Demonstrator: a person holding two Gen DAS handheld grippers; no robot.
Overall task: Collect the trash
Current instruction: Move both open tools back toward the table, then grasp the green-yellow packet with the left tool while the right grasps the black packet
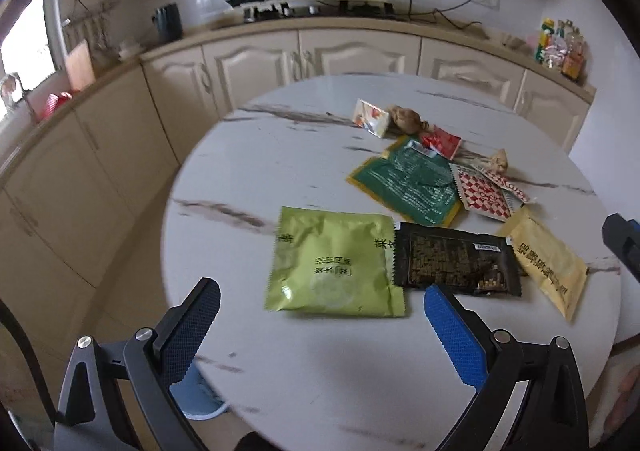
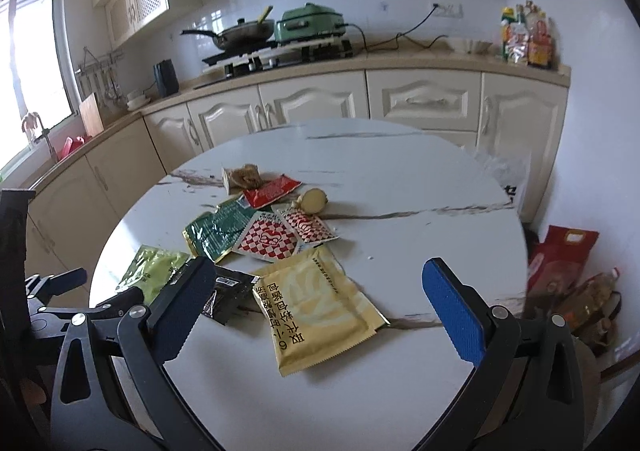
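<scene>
A: Left tongs (image 1: 322, 301)?
B: Spread wide, empty, above the worktop (image 1: 248, 187). Light green packet (image 1: 334, 263) just ahead between the tips, black packet (image 1: 456, 261) touching its right edge.
A: Right tongs (image 2: 318, 277)?
B: Also released, nothing gripped. Yellow packet (image 2: 320, 307) lies flat between the fingers.
A: Rest of the trash?
B: Beyond the yellow one: red-checkered sachets (image 2: 280, 235), dark green wrapper (image 2: 218, 229), red sachet (image 2: 270, 191), ginger piece (image 2: 314, 201).

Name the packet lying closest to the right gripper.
The pale yellow packet, lying between the open right gripper's fingers; the others lie farther off.
</scene>
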